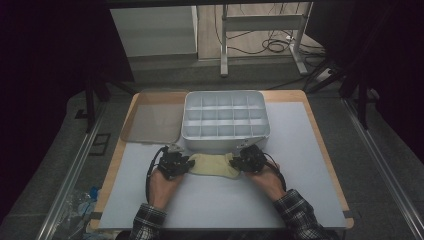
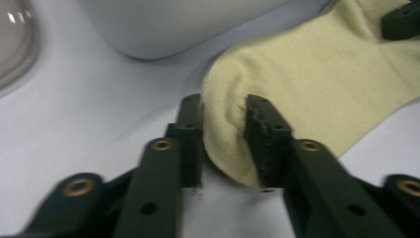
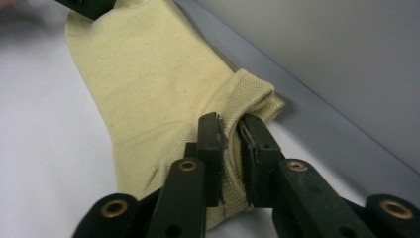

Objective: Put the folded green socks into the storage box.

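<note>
A pale yellow sock (image 1: 212,165) lies flat on the white table, just in front of a grey compartment box (image 1: 225,93). My left gripper (image 1: 187,162) is at the sock's toe end. In the left gripper view the rounded toe (image 2: 307,74) fills the gap between the jaws of my left gripper (image 2: 225,106), which are shut on it. My right gripper (image 1: 237,161) is at the cuff end. In the right gripper view my right gripper (image 3: 232,124) pinches the ribbed cuff of the sock (image 3: 148,74).
The box has several empty compartments, and its wall (image 3: 346,59) runs close behind the sock. A clear lid (image 1: 152,122) lies to the box's left. White tabletop (image 1: 220,200) stretches toward the person, with wooden edges at the sides.
</note>
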